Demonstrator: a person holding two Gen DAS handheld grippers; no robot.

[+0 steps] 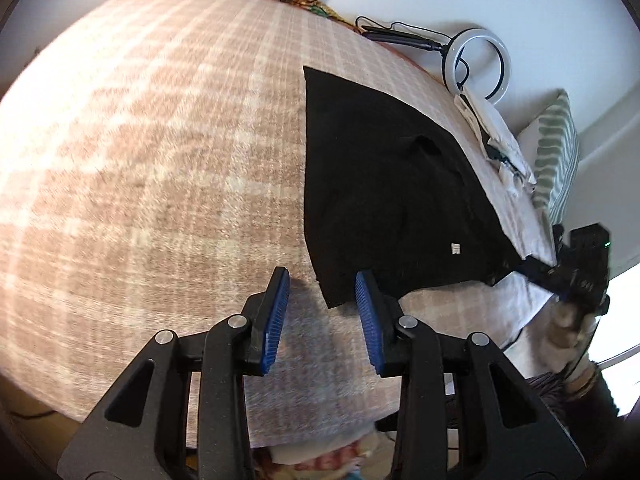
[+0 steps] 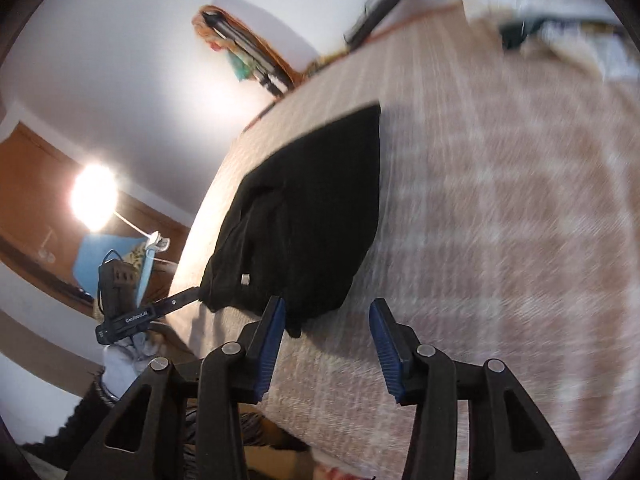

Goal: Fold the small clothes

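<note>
Two grippers: both hover low over the near hem of one garment, neither gripping it.
Garment: black soft knit garment, folded flat to a rough four-sided panel with a small white tag near its near edge; matte, limp, with a slight pucker mid-panel.
Garment place: lies on the bed, ahead of both tools, its long axis running away from them toward the far wall.
Left gripper: black plastic frame, ribbed blue pads; jaws stand apart and released, nothing pressed between them. The garment's near-left corner sits just ahead of the gap, closer to the right-hand pad.
Right gripper: same build, jaws parted and empty. The garment's near-right corner lies just beside the left-hand pad, not inside the gap.
Key relation: each tool faces its own near corner of the panel; the left one is better centred on its corner, the right one sits a little outboard of its corner. A judgement only: a pinch on both near corners, then a lift over toward the far edge, would halve the panel.
Support: beige-and-cream checked woven bedcover, napped and soft, likely to bunch if pinched along with the cloth.
Hand: gloved hand holds the other tool.
Beyond: white ring lamp and green striped cushion, well apart from the garment.
</note>
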